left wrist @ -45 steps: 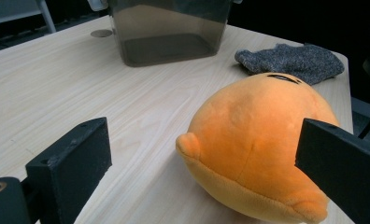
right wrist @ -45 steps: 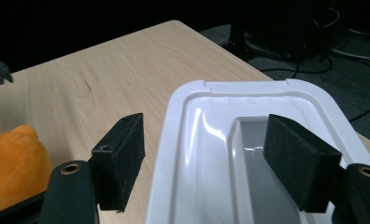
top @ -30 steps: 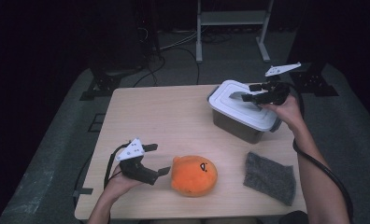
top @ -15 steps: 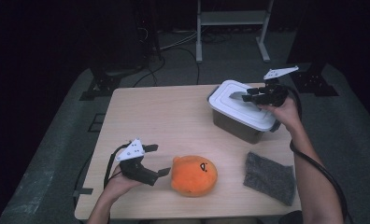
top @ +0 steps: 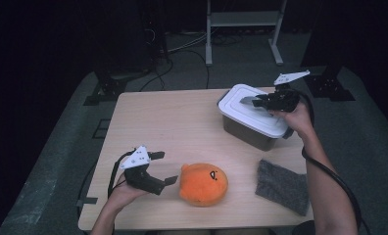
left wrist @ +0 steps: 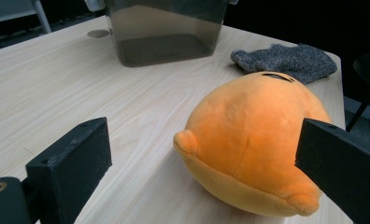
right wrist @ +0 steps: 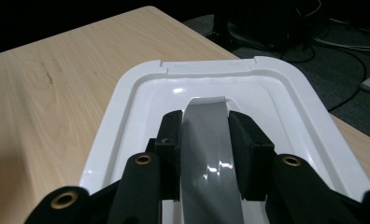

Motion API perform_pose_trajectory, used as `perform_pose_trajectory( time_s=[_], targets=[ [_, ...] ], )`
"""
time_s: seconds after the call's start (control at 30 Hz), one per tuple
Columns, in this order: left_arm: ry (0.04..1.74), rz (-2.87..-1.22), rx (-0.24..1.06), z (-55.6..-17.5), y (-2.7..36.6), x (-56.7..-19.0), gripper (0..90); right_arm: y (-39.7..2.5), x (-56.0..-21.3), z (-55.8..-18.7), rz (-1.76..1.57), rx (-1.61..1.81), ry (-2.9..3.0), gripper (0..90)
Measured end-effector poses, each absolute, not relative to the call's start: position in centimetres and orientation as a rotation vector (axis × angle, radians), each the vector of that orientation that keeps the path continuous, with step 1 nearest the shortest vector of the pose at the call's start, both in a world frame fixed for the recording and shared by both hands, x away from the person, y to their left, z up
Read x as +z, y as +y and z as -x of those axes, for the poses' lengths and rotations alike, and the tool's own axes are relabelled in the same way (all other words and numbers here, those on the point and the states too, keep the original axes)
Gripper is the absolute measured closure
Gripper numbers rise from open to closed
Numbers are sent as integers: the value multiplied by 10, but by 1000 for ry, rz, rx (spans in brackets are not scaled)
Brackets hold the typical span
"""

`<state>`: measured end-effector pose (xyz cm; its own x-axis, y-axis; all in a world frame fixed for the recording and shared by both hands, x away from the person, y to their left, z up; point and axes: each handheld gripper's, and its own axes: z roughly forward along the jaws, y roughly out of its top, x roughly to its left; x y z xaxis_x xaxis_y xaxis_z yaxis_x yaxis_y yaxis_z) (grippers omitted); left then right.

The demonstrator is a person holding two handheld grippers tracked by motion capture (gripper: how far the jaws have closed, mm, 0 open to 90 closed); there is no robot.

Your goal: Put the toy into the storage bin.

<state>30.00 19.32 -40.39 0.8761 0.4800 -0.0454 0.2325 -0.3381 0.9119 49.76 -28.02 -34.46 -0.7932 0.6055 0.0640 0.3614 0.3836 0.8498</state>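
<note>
Tabletop (top: 182, 122): pale wood, dark floor around it.
Lidded bin (top: 253, 117): far right, white lid (right wrist: 141, 88) on.
Right claw (top: 254, 101): pinching the lid's grey handle strip (right wrist: 209, 140); a second ago it sat nearer the bin's right edge.
Left claw (top: 163, 168): spread, unmoved, just beside the orange plush (top: 203, 183).
Grey cloth (top: 282, 186): near right.

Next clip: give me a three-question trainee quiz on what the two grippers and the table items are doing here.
1. True or false: the right gripper is shut on the grey handle of the white lid.
2. Which thing lies between the left gripper's open jaws: A) grey cloth, B) orange plush toy, C) container?
3. What is nearest the table's right front corner?

Key: 1 true; 2 B; 3 the grey cloth.
</note>
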Motion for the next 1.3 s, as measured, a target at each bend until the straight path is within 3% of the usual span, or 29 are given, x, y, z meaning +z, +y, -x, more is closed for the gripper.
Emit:
perform_pose_trajectory(
  time_s=[0.63, 1.3],
  targets=[
    [538, -1920, 289, -301, 197, -404, 30, -268, -344, -494, -795, 1399, 2436, 657],
    [627, -1885, 321, -307, 224, -408, 30, -201, -343, -478, -596, 1436, 2550, 656]
  ],
)
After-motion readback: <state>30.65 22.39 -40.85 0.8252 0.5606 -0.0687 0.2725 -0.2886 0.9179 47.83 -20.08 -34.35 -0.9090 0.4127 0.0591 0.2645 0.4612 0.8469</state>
